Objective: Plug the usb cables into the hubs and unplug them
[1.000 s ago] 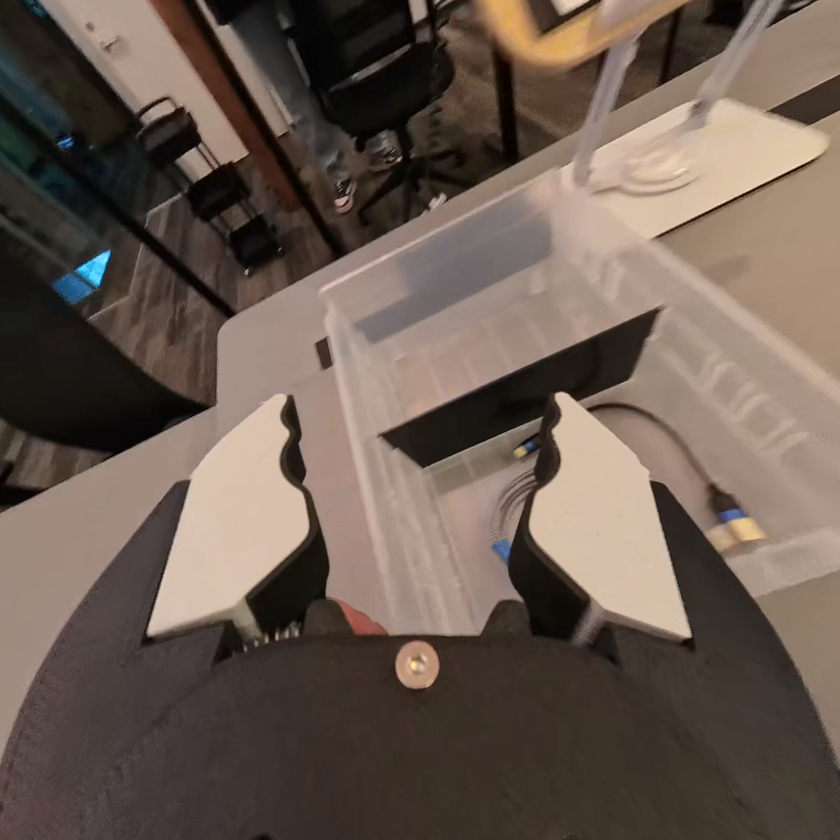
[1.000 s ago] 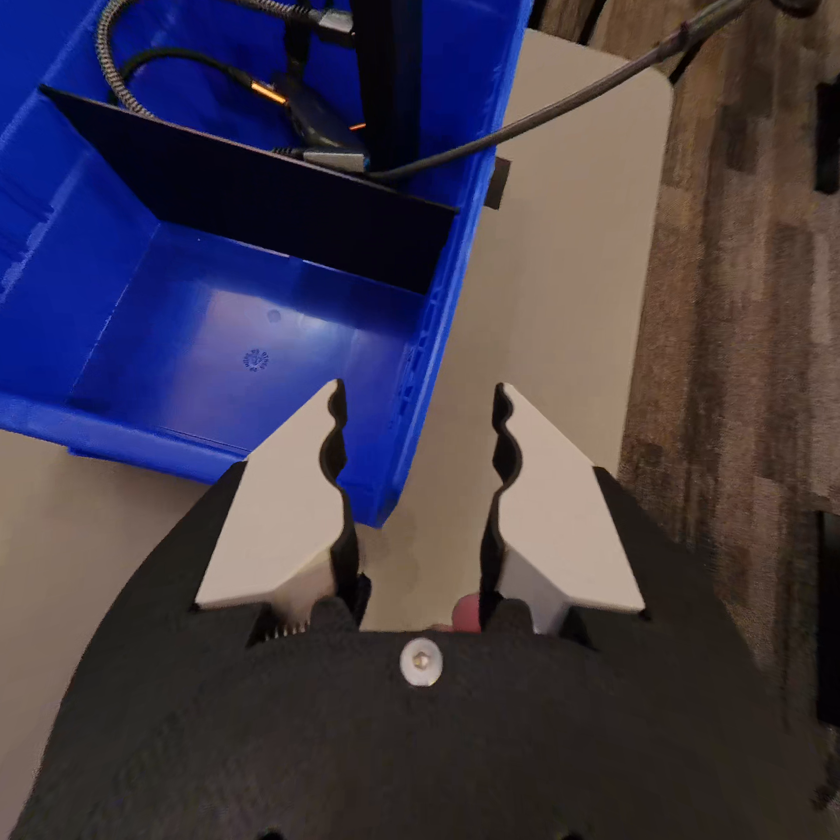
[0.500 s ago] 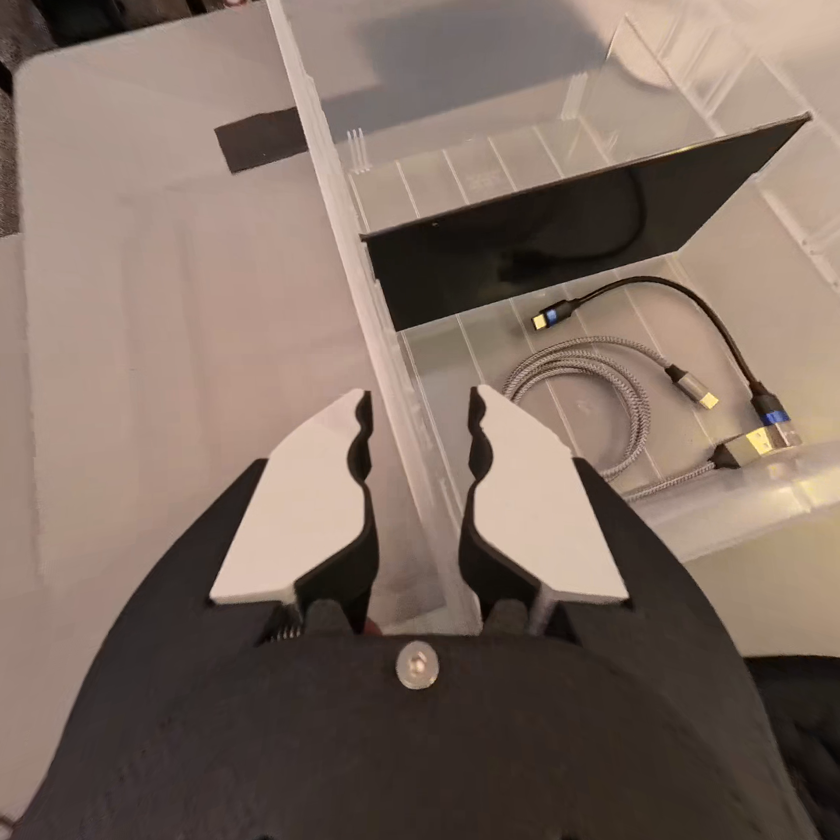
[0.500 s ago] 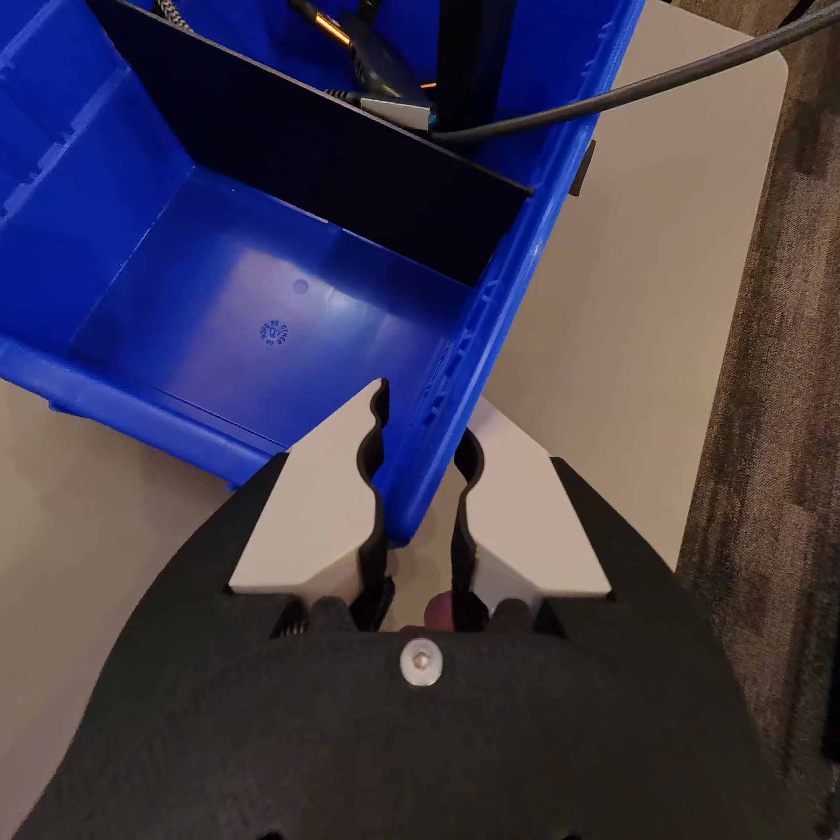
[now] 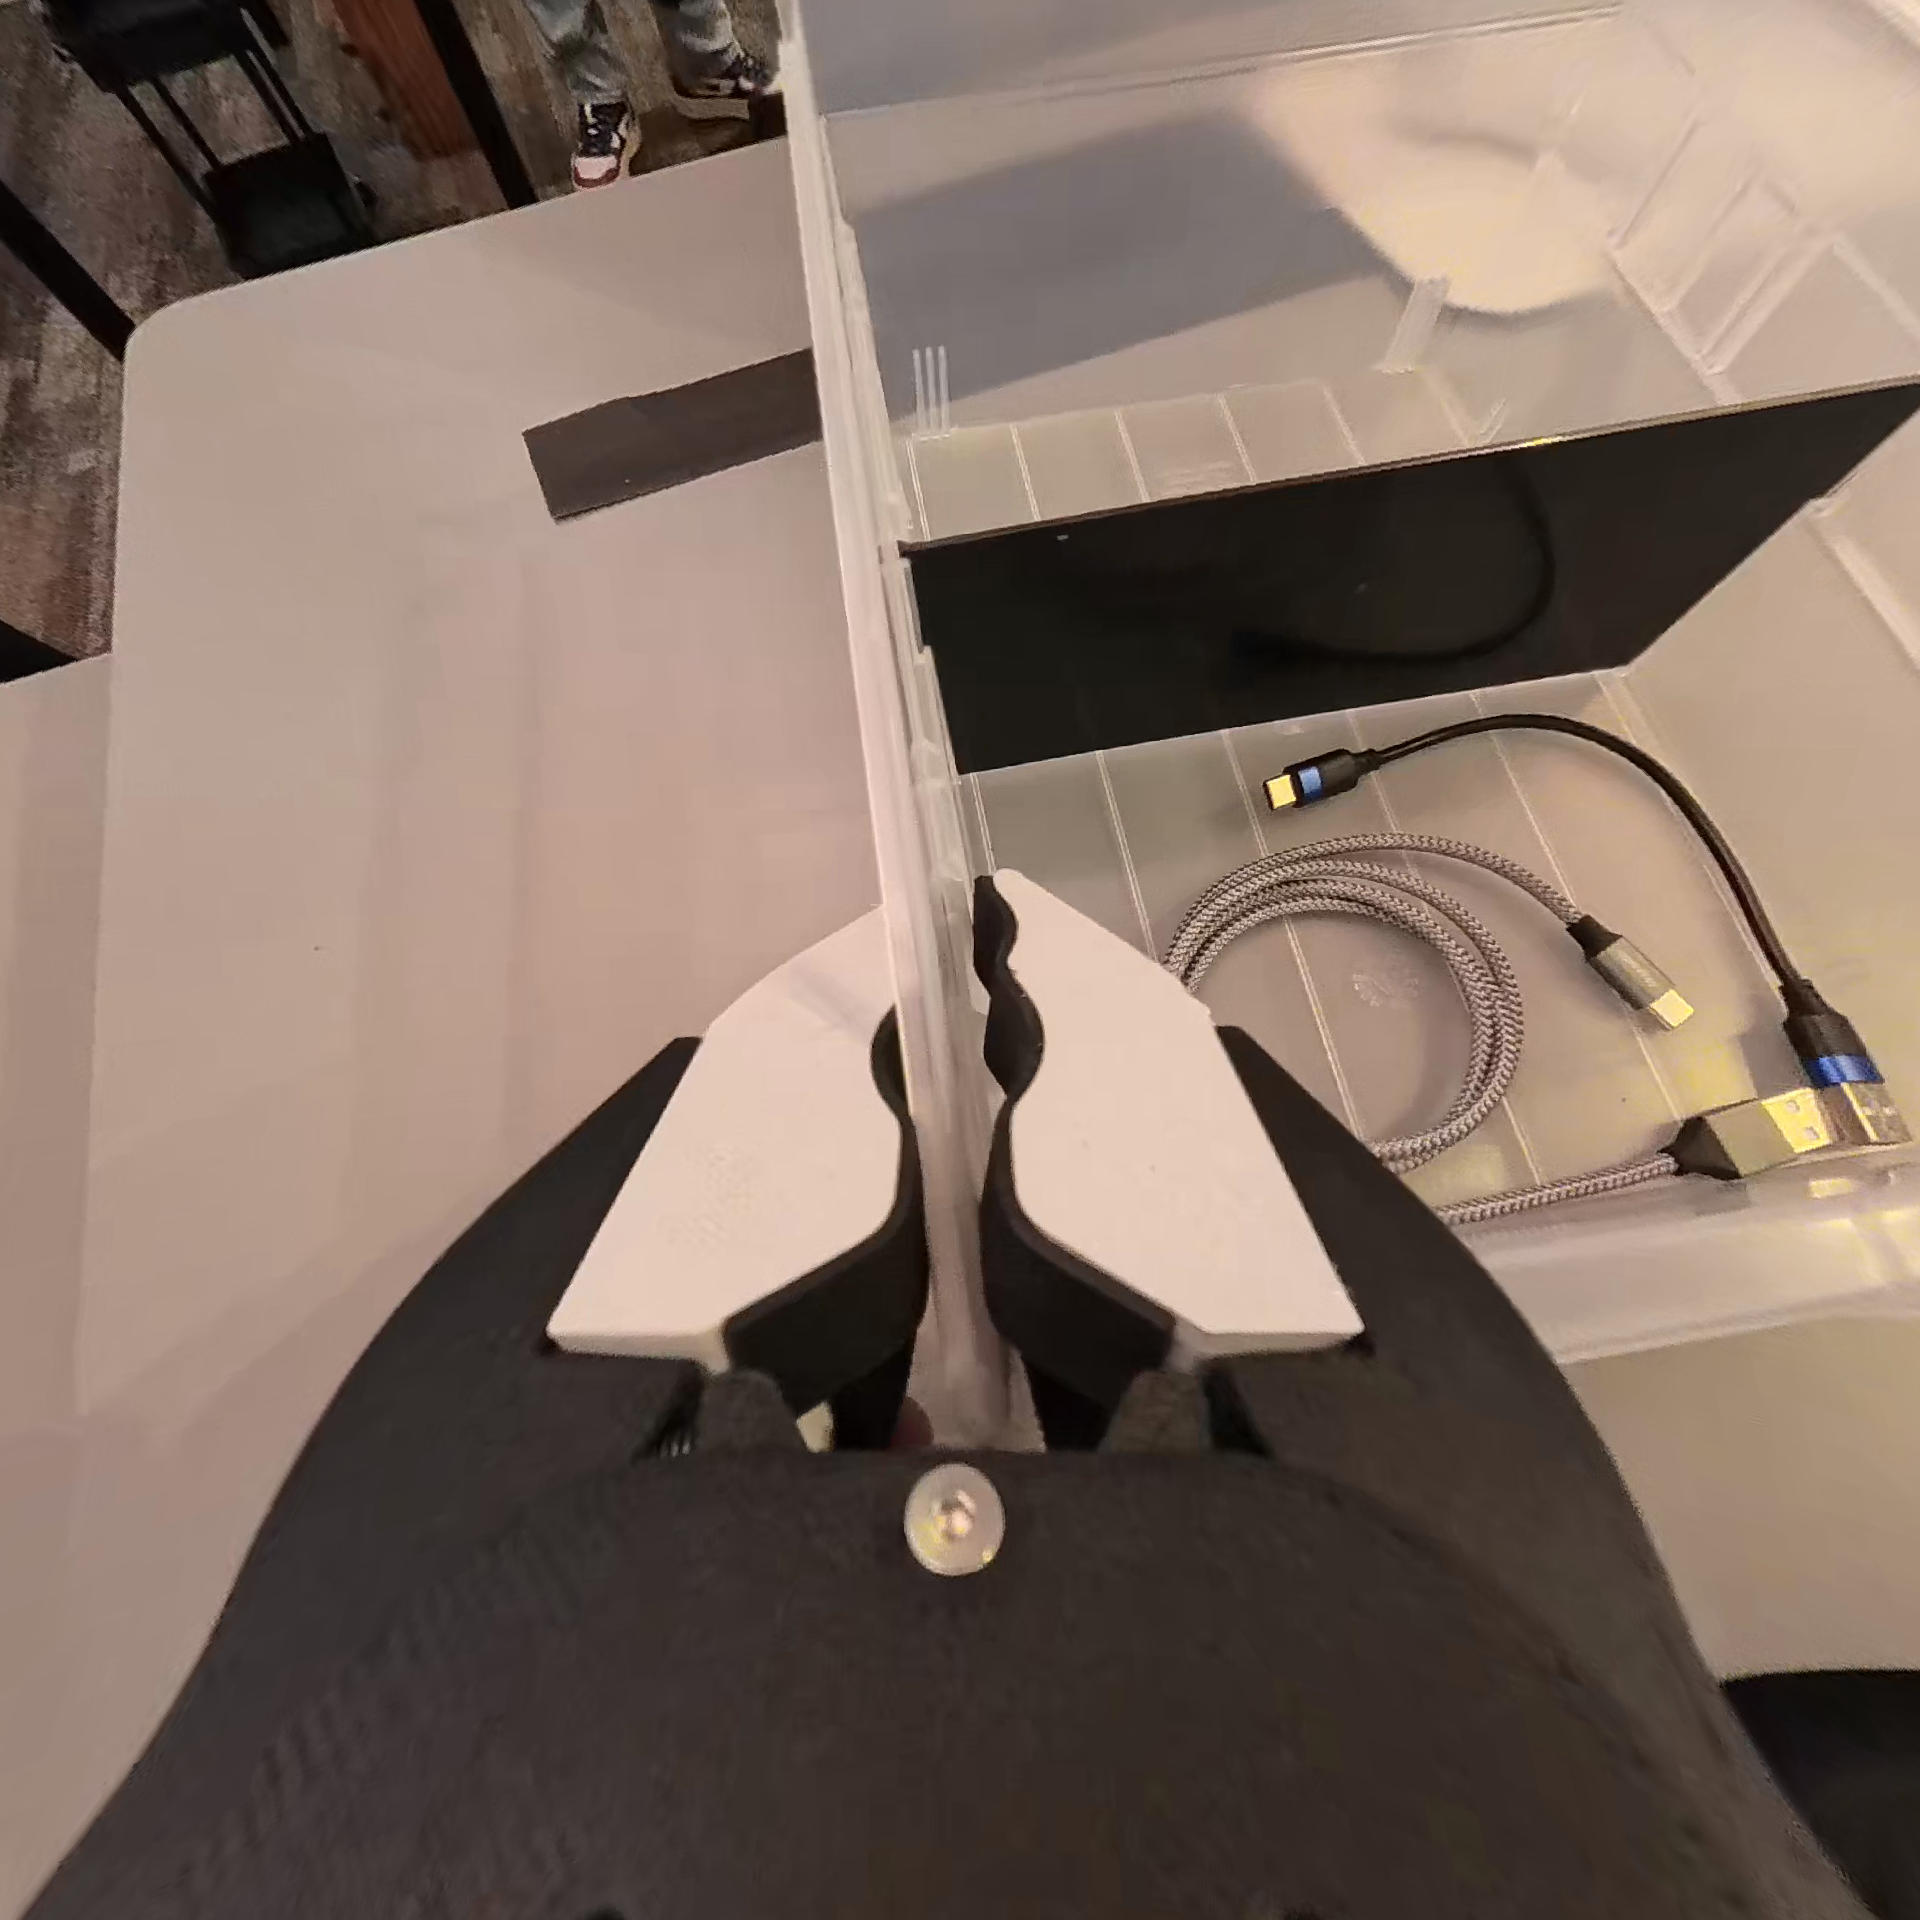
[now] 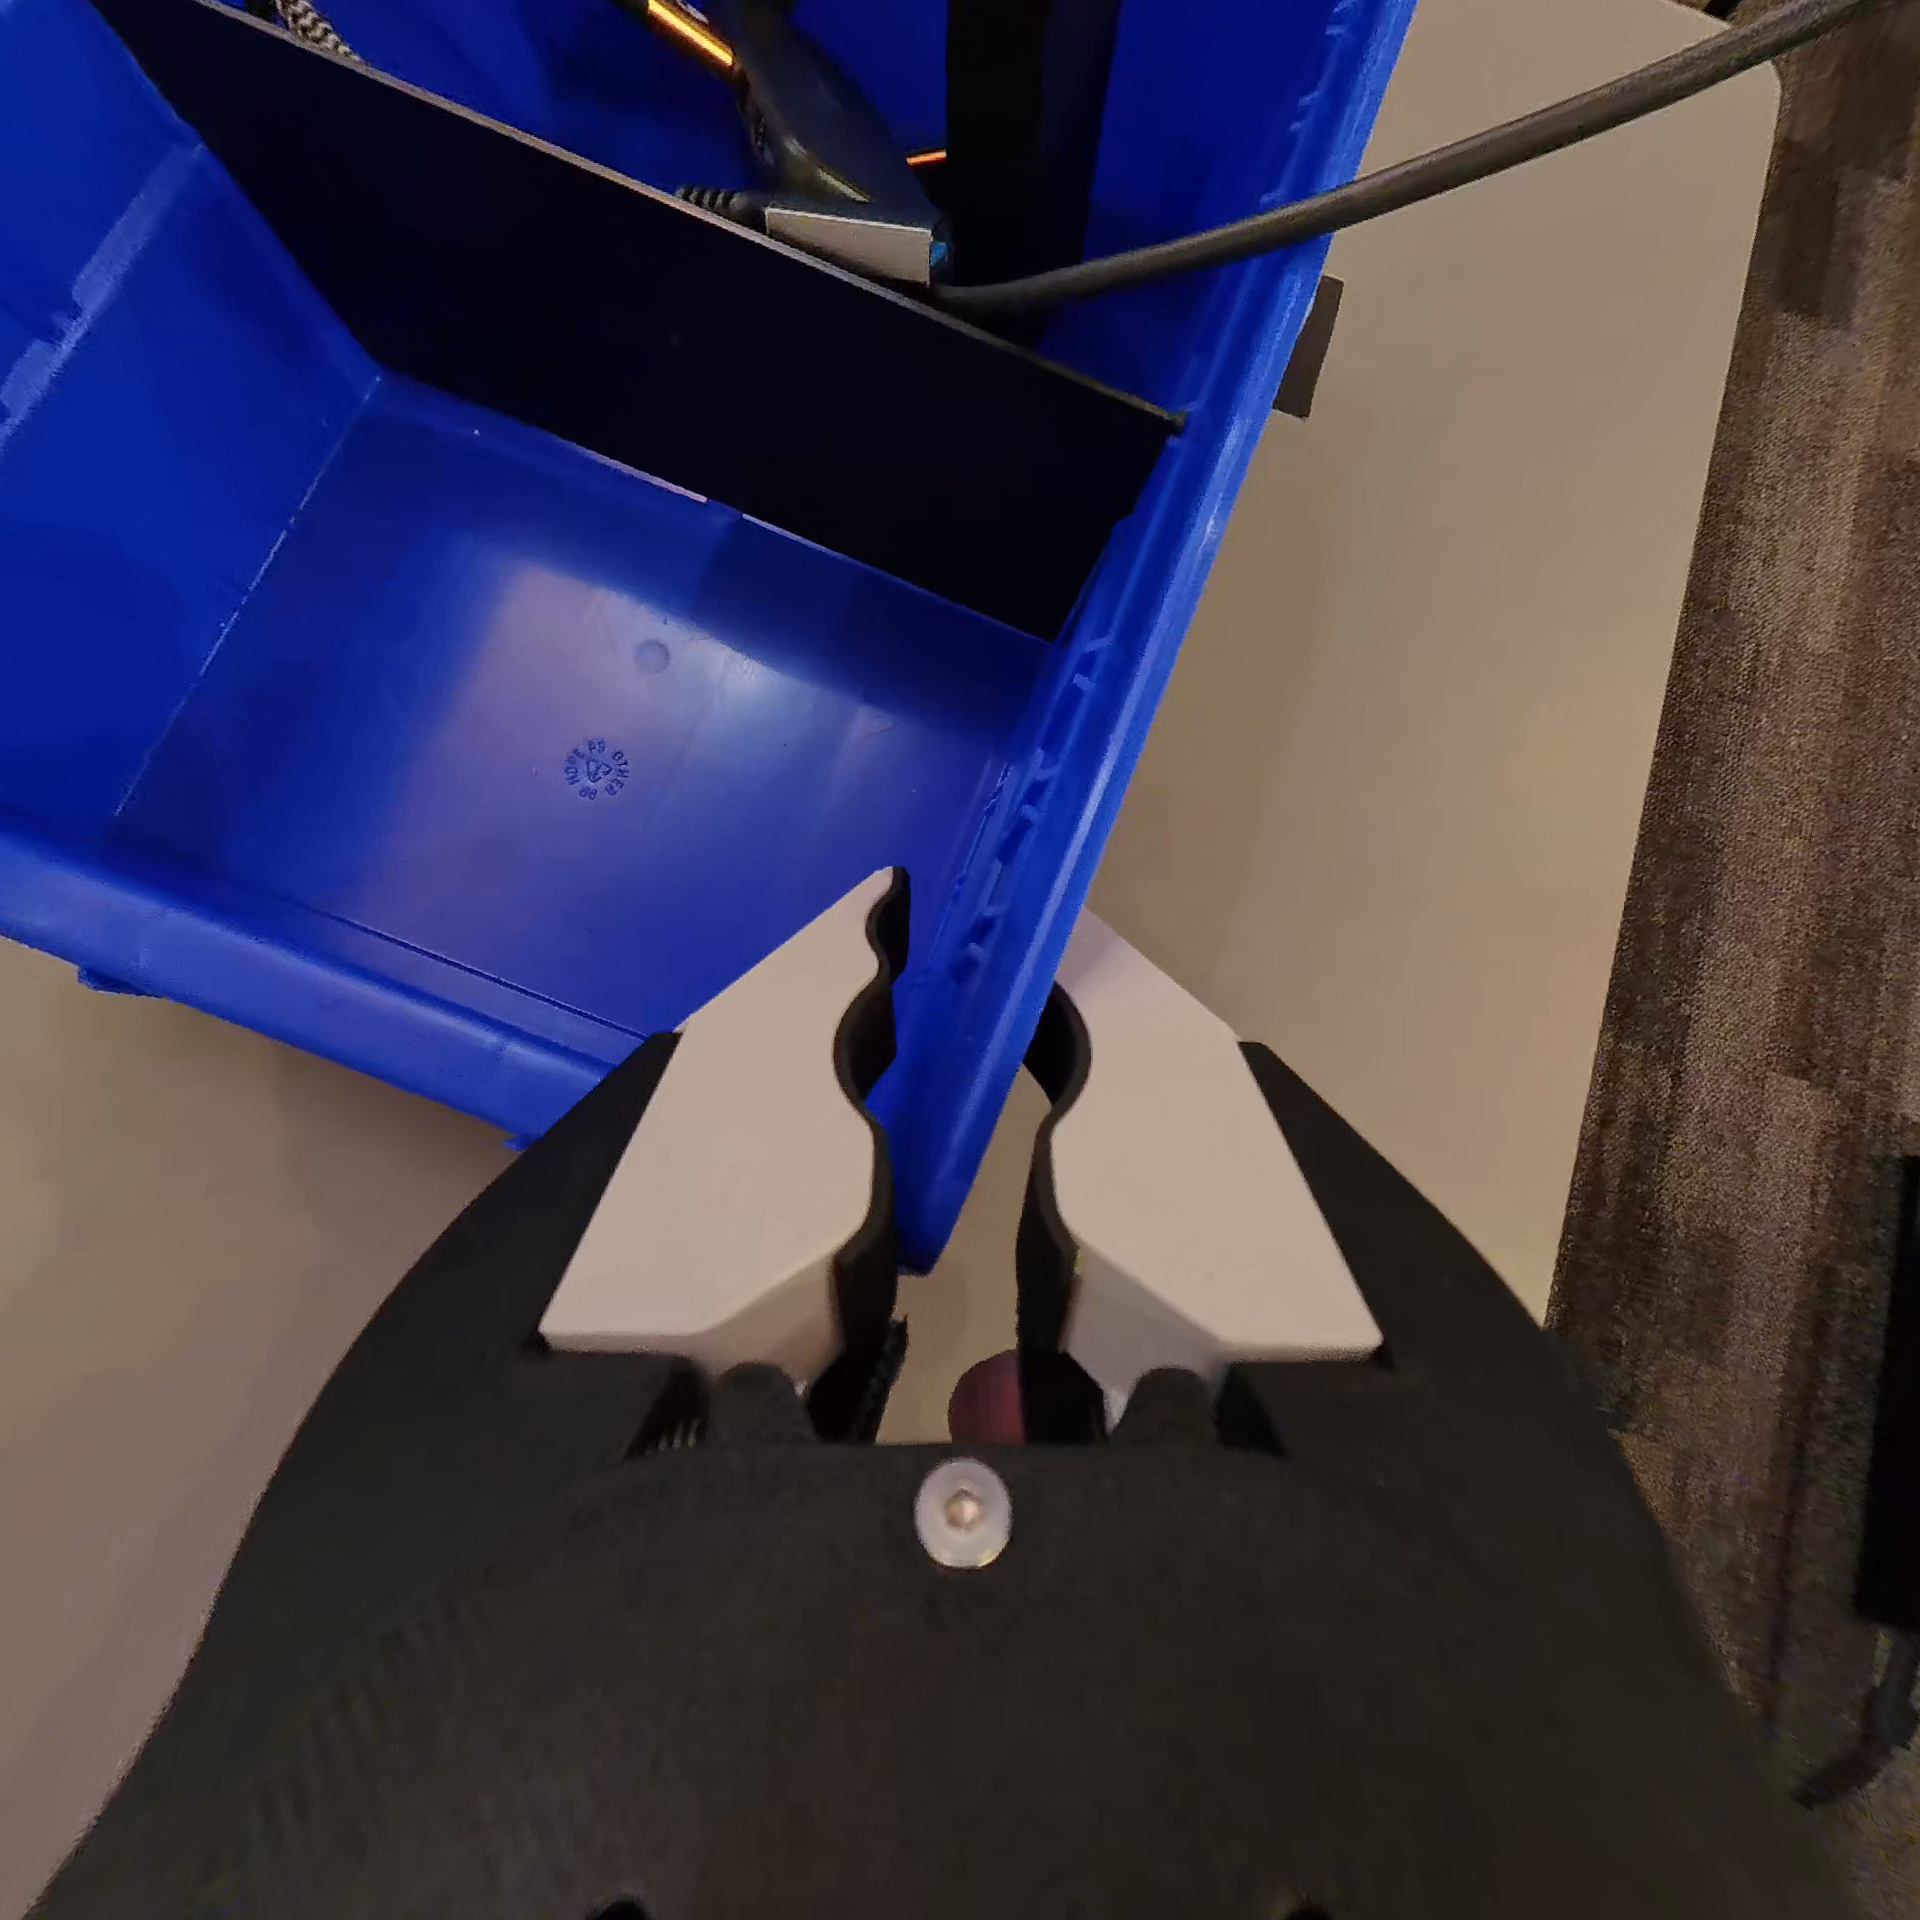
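Beige tabletop (image 5: 395, 831) is carrying both bins. Left gripper (image 5: 940, 1023) is pinching the left side wall of the clear plastic bin (image 5: 1714, 1299), jaws pressed onto it. Grey braided USB cable (image 5: 1382, 966) and black blue-collared USB cable (image 5: 1704, 862) are lying in its near compartment, before a black divider (image 5: 1351, 623). Right gripper (image 6: 982, 1003) is clamping the blue plastic bin (image 6: 1174, 644) at its right wall; a hub (image 6: 831, 166) is sitting behind that bin's divider.

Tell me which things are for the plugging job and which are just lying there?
For the job: braided cable, black cable, hub, clear bin, blue bin, left tool, right tool.
Just there: tape strip, white stand.
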The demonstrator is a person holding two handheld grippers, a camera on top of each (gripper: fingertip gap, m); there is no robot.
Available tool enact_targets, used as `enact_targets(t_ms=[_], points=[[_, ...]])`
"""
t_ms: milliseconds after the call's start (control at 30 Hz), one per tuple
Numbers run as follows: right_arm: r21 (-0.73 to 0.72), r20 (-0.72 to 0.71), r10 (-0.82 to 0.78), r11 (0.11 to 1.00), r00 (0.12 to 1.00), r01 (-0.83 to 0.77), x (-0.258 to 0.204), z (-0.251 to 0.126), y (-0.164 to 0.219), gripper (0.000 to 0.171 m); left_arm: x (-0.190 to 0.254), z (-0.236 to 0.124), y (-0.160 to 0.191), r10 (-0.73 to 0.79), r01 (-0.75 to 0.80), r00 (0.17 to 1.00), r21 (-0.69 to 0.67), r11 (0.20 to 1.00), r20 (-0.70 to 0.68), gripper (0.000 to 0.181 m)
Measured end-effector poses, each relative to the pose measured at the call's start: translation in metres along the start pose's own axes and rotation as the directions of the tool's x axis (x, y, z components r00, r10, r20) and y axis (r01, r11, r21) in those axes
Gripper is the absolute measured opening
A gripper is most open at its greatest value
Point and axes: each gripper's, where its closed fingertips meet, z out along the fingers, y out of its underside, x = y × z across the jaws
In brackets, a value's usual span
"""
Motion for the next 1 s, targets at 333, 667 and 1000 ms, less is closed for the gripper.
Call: enact_targets(t_ms=[333, 667, 1000], points=[[0.015, 0.011, 0.003, 1.000, 1.000, -0.003, -0.034, -0.011, 0.008, 0.017, -0.008, -0.008, -0.008, -0.056, 0.056, 0.998, 0.099, 0.993, -0.006, 0.005], [0.045, 0.070, -0.086, 0.996, 0.994, 0.083, -0.116, -0.029, 0.015, 0.017, -0.011, -0.023, -0.014, -0.071, 0.073, 0.997, 0.144, 0.987, -0.020, 0.006], [0.071, 0.208, -0.228, 0.973, 0.951, 0.218, -0.227, -0.037, 0.010, 0.031, -0.016, -0.043, -0.014, -0.077, 0.073, 0.997, 0.205, 0.976, 0.008, 0.006]])
